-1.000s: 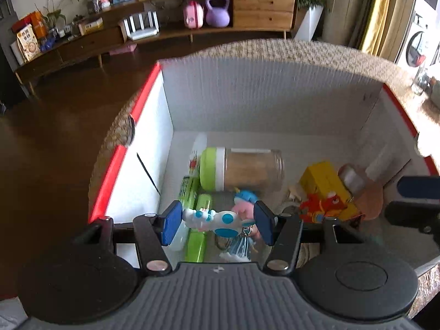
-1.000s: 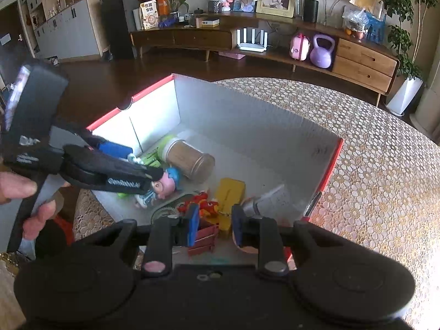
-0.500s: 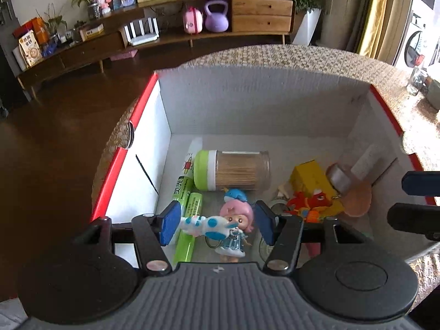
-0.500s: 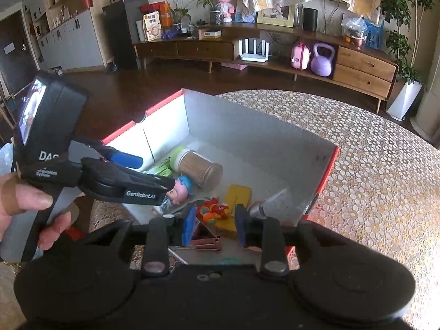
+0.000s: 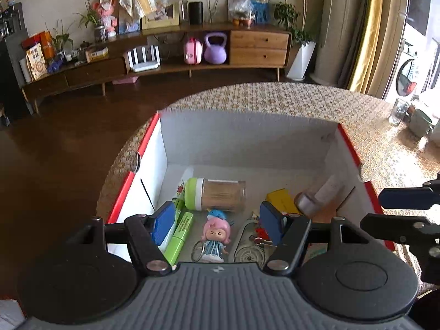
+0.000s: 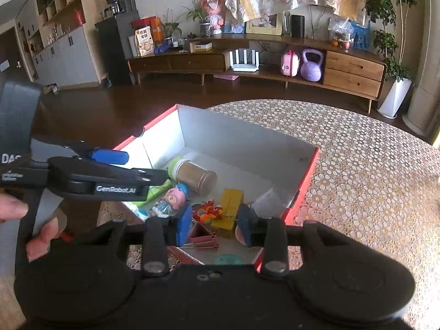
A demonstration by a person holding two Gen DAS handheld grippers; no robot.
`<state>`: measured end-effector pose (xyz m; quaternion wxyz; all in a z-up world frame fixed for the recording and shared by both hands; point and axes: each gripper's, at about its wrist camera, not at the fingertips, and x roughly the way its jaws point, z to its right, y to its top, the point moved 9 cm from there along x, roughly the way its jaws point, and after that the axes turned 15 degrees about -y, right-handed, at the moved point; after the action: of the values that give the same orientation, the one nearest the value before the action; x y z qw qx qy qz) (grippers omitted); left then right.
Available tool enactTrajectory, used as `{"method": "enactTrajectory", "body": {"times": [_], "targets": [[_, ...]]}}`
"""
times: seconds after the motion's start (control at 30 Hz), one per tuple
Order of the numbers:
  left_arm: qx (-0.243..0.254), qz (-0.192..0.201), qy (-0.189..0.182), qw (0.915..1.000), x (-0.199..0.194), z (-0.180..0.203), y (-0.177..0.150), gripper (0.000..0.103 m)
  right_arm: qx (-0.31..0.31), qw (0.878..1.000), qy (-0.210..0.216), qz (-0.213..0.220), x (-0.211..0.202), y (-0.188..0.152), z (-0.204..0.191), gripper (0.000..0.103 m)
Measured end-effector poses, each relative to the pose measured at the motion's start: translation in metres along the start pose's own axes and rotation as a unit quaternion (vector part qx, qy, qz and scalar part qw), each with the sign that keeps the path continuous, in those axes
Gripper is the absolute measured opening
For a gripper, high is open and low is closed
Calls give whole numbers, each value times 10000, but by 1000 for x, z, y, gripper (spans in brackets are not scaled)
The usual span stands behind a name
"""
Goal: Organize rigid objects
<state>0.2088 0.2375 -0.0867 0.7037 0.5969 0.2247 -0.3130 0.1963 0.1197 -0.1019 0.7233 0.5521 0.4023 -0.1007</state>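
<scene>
A white box with red rims [image 5: 275,134] sits on the patterned table and holds small objects. In it lie a pink-haired doll keychain [image 5: 216,233], a green-lidded jar on its side [image 5: 217,195], green tubes [image 5: 181,233], a yellow block [image 5: 280,200] and a red toy [image 6: 210,211]. My left gripper [image 5: 218,224] is open and empty above the box's near edge, over the doll. My right gripper [image 6: 214,227] is open and empty above the box's near right corner, over a pink binder clip [image 6: 203,238]. The left gripper also shows in the right wrist view [image 6: 132,167].
The round table with a lace-pattern cloth [image 6: 371,181] extends right of the box. A glass and a pot [image 5: 412,115] stand at its far right. A low wooden sideboard [image 5: 165,63] and dark floor lie beyond.
My left gripper opened and let go of the small white-and-blue toy, then rose and drew back from the box. The right gripper opened a little and also pulled back.
</scene>
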Motion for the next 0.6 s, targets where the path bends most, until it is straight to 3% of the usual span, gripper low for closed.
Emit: {"method": "enactTrajectory", "body": {"times": [0.07, 0.2, 0.27, 0.4, 0.5, 0.6], "targets": [[42, 77, -28, 10000, -7, 4, 1, 68, 14, 10000, -4, 54, -4, 0, 1, 37], [76, 374, -94, 9992, -24, 13, 3, 82, 86, 9999, 53, 137, -13, -1, 4, 45], [67, 475, -133, 9988, -31, 17, 5, 82, 107, 9997, 83, 202, -18, -1, 5, 52], [50, 618, -157, 9980, -42, 24, 5, 82, 157, 9991, 157, 352, -29, 0, 8, 55], [56, 721, -156, 9973, -49, 29, 6, 82, 230, 9980, 262, 526, -38, 1, 9, 71], [90, 829, -219, 9963, -56, 36, 5, 82, 252, 9972, 311, 629, -45, 0, 11, 72]]}}
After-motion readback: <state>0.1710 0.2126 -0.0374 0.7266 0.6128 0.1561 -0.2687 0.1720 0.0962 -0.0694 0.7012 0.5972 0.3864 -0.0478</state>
